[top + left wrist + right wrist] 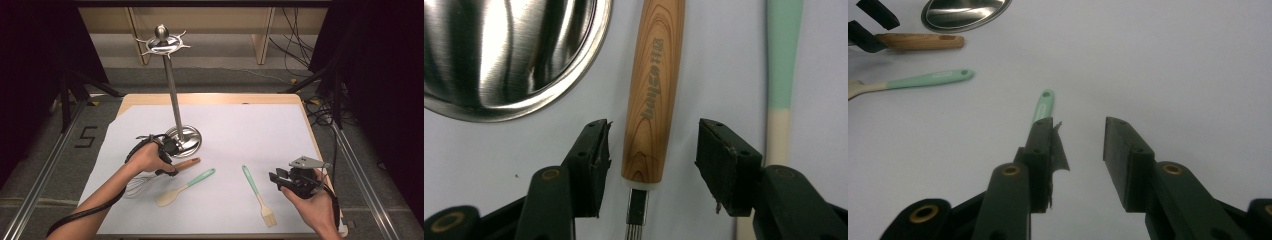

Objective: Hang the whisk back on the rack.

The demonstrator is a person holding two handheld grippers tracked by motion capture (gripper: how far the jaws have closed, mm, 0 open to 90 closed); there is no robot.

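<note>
A whisk with a wooden handle (654, 90) lies on the white sheet, its wire head (137, 184) near the person's left forearm. My left gripper (651, 155) is open with its jaws on either side of the handle's lower end, not touching it. The handle's tip (189, 163) pokes out past that hand. A mint-handled spatula (187, 186) lies just right of the whisk. A mint-handled pastry brush (258, 194) lies further right. My right gripper (1080, 150) hangs open over bare sheet, with the brush handle (1043, 106) ahead of its left jaw.
A steel utensil stand rises from a round base (189, 139) beside the left hand, its pole (172, 90) topped by a hooked crown (163, 42). The white sheet (250, 130) covers a wooden table. Cables (300, 45) lie on the floor behind.
</note>
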